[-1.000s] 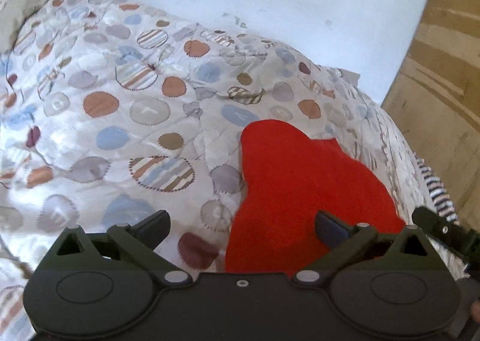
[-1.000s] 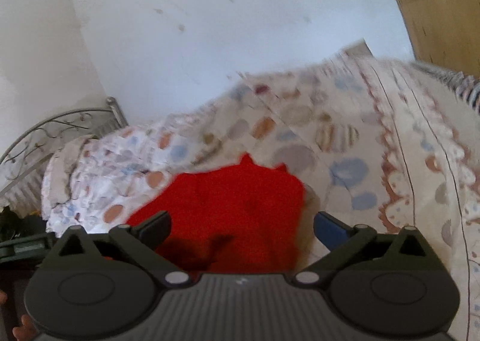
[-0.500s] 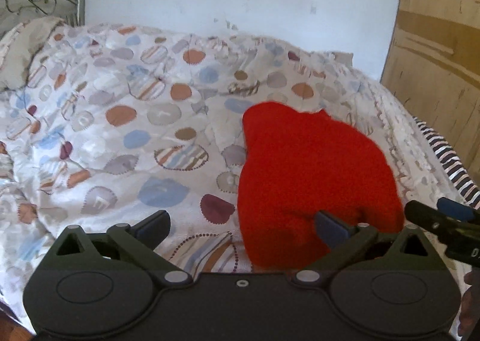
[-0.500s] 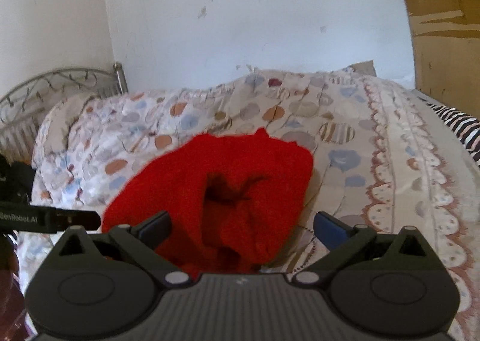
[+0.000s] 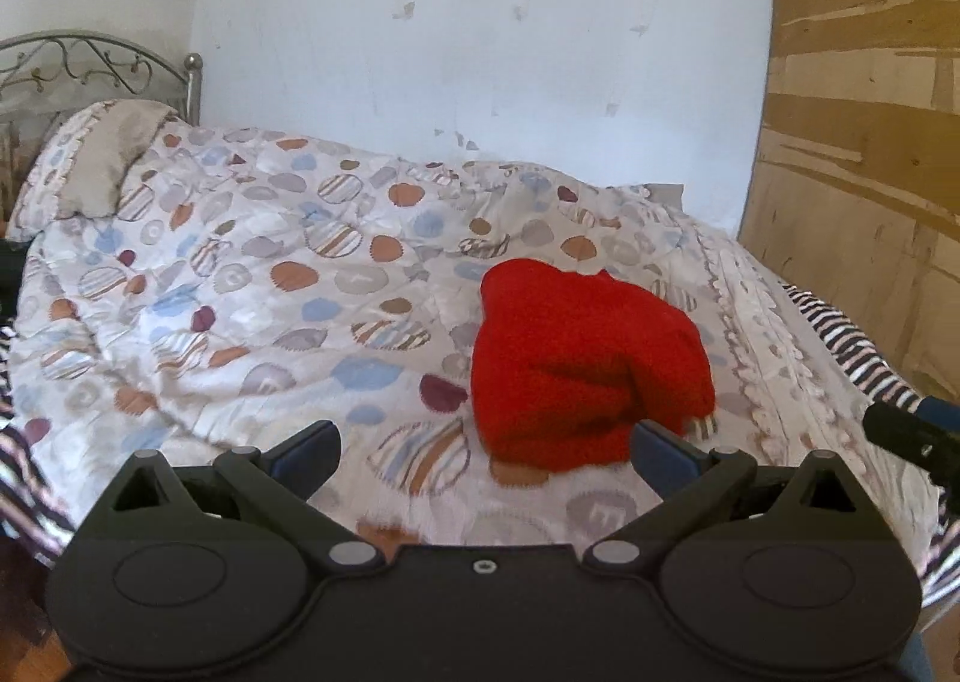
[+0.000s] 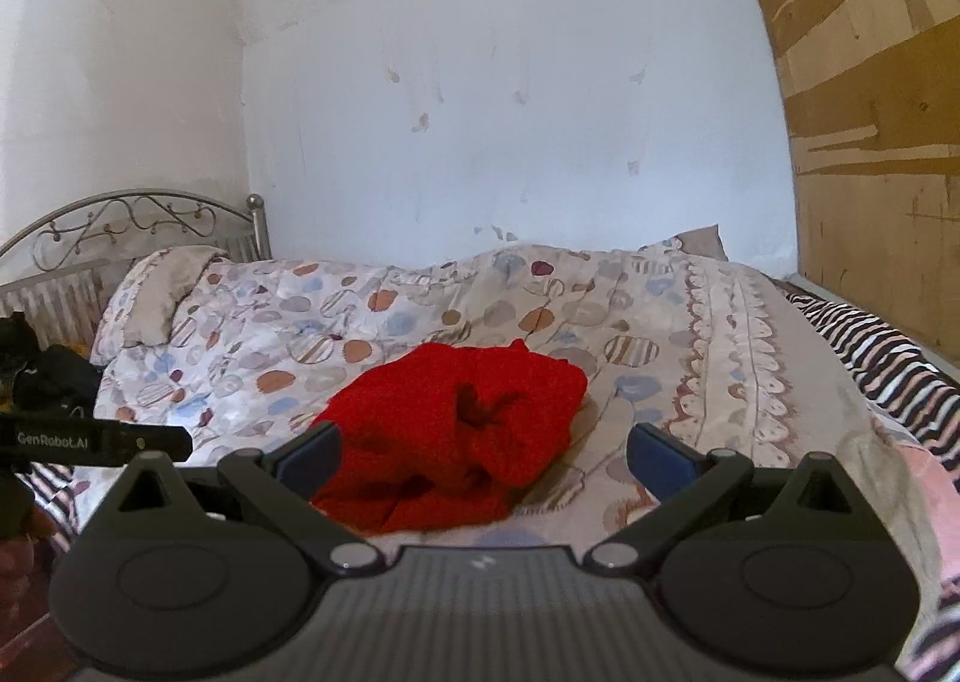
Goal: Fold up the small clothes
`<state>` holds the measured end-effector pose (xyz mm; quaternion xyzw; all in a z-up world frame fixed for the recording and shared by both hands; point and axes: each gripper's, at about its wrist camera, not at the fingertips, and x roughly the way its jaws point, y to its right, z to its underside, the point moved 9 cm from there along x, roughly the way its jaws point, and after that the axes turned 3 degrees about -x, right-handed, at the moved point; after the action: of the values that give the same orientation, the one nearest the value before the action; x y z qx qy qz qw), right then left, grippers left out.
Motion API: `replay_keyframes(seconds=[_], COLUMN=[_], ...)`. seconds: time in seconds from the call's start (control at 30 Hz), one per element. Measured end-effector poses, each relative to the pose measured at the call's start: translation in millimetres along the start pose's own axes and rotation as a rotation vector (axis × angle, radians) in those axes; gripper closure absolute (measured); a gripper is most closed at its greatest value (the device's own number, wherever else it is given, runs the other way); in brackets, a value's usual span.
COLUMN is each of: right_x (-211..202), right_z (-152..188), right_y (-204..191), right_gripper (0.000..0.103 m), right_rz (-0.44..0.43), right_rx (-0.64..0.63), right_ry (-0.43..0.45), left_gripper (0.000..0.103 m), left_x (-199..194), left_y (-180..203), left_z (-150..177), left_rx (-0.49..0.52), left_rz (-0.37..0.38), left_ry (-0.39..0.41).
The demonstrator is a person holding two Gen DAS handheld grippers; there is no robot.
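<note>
A small red knitted garment lies bunched on the dotted quilt, near the bed's front right part. In the right wrist view the same red garment shows a dark hollow in its folds. My left gripper hangs open above the bed's near edge, its right finger just in front of the garment, nothing between the fingers. My right gripper is open too, held back from the garment and empty. The right gripper's black tip shows at the left view's right edge.
A pillow and a metal headboard are at the bed's left end. A white wall runs behind the bed, and a wooden panel stands at the right. A striped sheet shows along the right edge.
Both grippers have pulled back and up from the red garment, so more of the bed and wall shows. The garment stays bunched on the quilt, free of both grippers.
</note>
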<state>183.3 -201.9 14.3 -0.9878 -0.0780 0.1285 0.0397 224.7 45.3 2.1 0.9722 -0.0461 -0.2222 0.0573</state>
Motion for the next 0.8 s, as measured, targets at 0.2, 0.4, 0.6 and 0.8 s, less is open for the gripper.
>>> replay_keyframes(seconds=[0.2, 0.4, 0.6, 0.8], right_x=[-44, -56, -57, -53], right_z=[16, 25, 24, 22], right_y=[-10, -14, -16, -15], right_gripper=[0.000, 0.000, 0.000, 0.000], right_rz=[-0.005, 0.003, 0.002, 0.003], right_rx=[-0.020, -0.014, -0.012, -0.020], right_ry=[0.014, -0.002, 0.009, 0.006], left_gripper=[0.001, 0.001, 0.001, 0.001], left_x=[-42, -57, -59, -53], left_y=[-7, -15, -19, -20], left_z=[24, 29, 30, 33], left_rx=[0.019, 0.011, 0.018, 0.023], left_rz=[-0.050, -0.088, -0.104, -0.116], left_ry=[0.055, 0.081, 0.079, 0.061])
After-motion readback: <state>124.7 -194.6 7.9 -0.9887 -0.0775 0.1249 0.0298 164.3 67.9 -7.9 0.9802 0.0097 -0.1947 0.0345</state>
